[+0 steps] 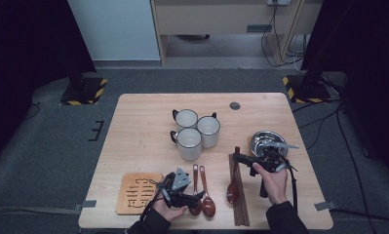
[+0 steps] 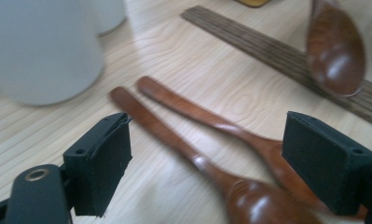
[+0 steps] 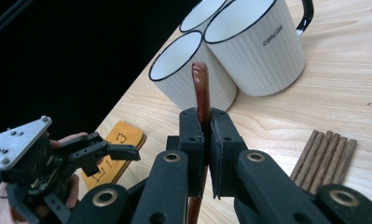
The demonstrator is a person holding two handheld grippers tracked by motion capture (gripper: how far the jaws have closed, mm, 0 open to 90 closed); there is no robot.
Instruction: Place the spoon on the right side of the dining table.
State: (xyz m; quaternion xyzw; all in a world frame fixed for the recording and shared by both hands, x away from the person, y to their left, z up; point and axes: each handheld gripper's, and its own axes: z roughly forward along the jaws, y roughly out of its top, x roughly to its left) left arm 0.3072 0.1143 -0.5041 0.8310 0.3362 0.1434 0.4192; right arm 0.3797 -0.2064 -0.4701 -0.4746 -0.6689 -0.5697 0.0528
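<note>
The right gripper (image 3: pixel 203 154) pinches a dark reddish-brown wooden spoon (image 3: pixel 201 91) by its handle, lifted beside the three white ribbed mugs (image 1: pixel 193 131). It looks ready to drop into a mug, which calls for tipping it upright. The left gripper (image 2: pixel 221 154), fingers spread and empty, hangs over two more spoons (image 2: pixel 197 144) lying on the pale wooden surface (image 1: pixel 143 126) near those mugs. Three spoons altogether.

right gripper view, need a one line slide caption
Right gripper fingers clamp a wooden spoon by its handle, with three white mugs ahead on the table.
</note>
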